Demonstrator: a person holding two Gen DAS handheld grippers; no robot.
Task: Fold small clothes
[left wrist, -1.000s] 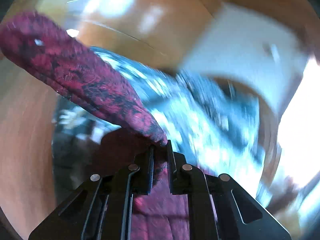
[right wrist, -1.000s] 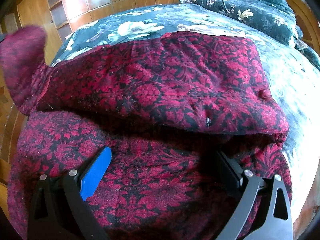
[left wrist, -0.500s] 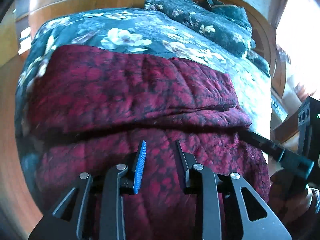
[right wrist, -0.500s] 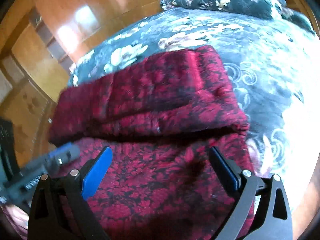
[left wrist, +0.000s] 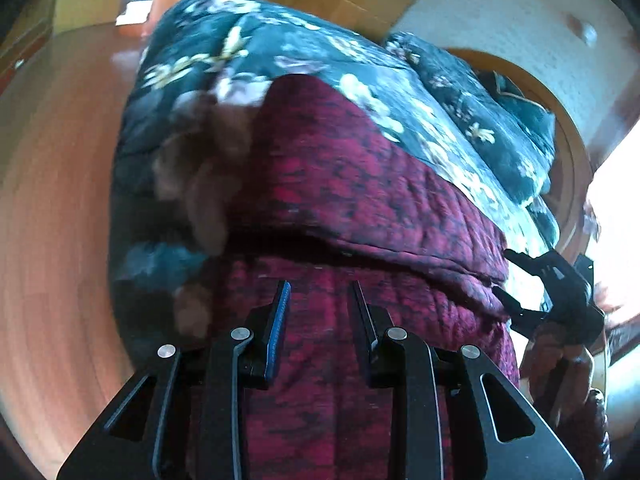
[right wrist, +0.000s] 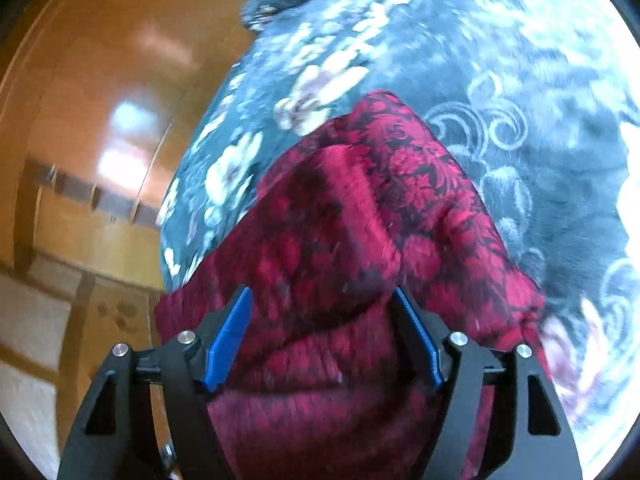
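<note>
Garment (left wrist: 360, 184) lies folded, long axis crosswise.

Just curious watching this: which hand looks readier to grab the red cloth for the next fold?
Probably the right. The right gripper is closing around a raised fold of the red cloth; the left gripper only hovers over flat cloth.

A: That red cloth (left wrist: 360, 200) runs off the bottom edge in both views, so its near end is out of sight.
B: And the bedspread (right wrist: 500, 80) smears into blur at upper right, washed out by glare.
A: Left of centre, a brownish blur (left wrist: 200, 168). Can't tell what.
</note>
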